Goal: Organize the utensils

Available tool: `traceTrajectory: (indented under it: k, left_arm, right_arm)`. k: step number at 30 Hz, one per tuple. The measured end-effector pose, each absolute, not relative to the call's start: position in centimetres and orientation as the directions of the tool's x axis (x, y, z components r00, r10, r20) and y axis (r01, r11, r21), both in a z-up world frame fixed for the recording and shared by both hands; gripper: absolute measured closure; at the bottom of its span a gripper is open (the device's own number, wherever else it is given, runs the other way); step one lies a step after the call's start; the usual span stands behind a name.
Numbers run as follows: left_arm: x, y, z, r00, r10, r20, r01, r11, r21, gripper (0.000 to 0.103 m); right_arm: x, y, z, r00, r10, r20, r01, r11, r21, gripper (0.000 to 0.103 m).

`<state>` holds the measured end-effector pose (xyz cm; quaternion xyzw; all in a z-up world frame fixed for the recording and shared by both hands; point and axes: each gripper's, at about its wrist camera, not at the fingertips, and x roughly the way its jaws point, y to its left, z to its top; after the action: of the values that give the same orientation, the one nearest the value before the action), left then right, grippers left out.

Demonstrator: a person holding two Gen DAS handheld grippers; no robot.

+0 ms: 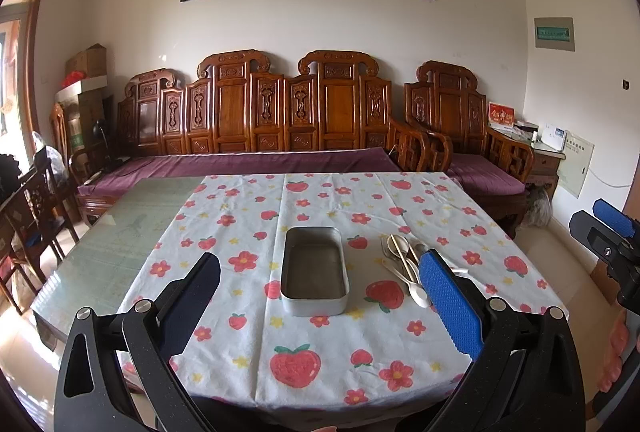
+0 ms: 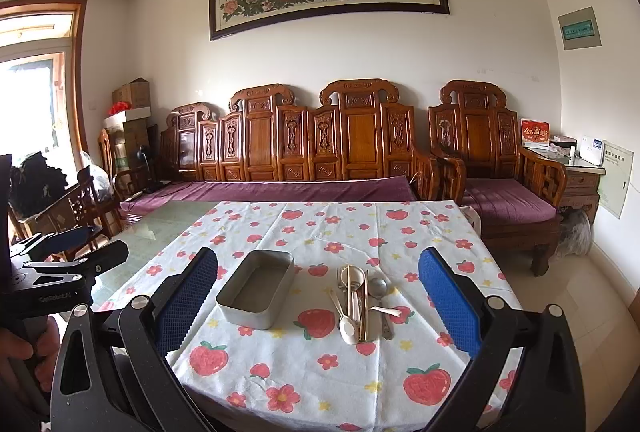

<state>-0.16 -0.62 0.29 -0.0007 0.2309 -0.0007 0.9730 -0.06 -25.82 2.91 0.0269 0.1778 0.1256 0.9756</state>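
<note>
Utensils point(image 2: 360, 302) lie between the gaping right tongs point(image 2: 318, 292), untouched.

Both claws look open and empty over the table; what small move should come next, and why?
Probably bring the right claw forward and down onto the utensil pile. The pile lies loose on the tablecloth beside the metal tin, which looks empty, and it sits straight ahead between that claw's open fingers.
</note>
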Motion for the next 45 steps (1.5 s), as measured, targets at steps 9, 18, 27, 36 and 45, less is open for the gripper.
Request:
traceTrajectory:
  k: [9,18,27,36,45]
  left_arm:
    - [-0.2,-0.6,0.3,0.894,-0.002,-0.448,0.001,1.000,-0.003,0.006]
    - [-0.2,-0.6,0.3,0.895,-0.004,-0.447,0.003,1.000,-0.004,0.006]
    - [-0.1,-0.7,0.9,0.896,-0.005,-0.443,0.003,1.000,-0.006,0.006]
    - [-0.2,-0.7,1.4,0.899,-0.006,-0.439,0.002,1.000,-0.010,0.006]
    - [-0.3,-0.6,1.6,0.901,-0.007,-0.435,0.002,1.000,-0.012,0.006]
  right_arm:
    - [-0.1,-25.8,3.0,0.906,0.254,-0.339,-0.235,0.967,0.098,0.002]
    - [-0.1,-25.6,2.9,0.906,0.256,-0.338,-0.236,0.967,0.099,0.002]
    - [-0.1,-25.6,2.9,0.906,0.256,-0.337,-0.236,0.967,0.100,0.002]
    - [-0.3,-25.3,3.0,0.906,0.257,-0.336,-0.236,0.966,0.101,0.002]
    - [-0.2,-25.3,2.9,0.906,0.257,-0.337,-0.236,0.966,0.101,0.002]
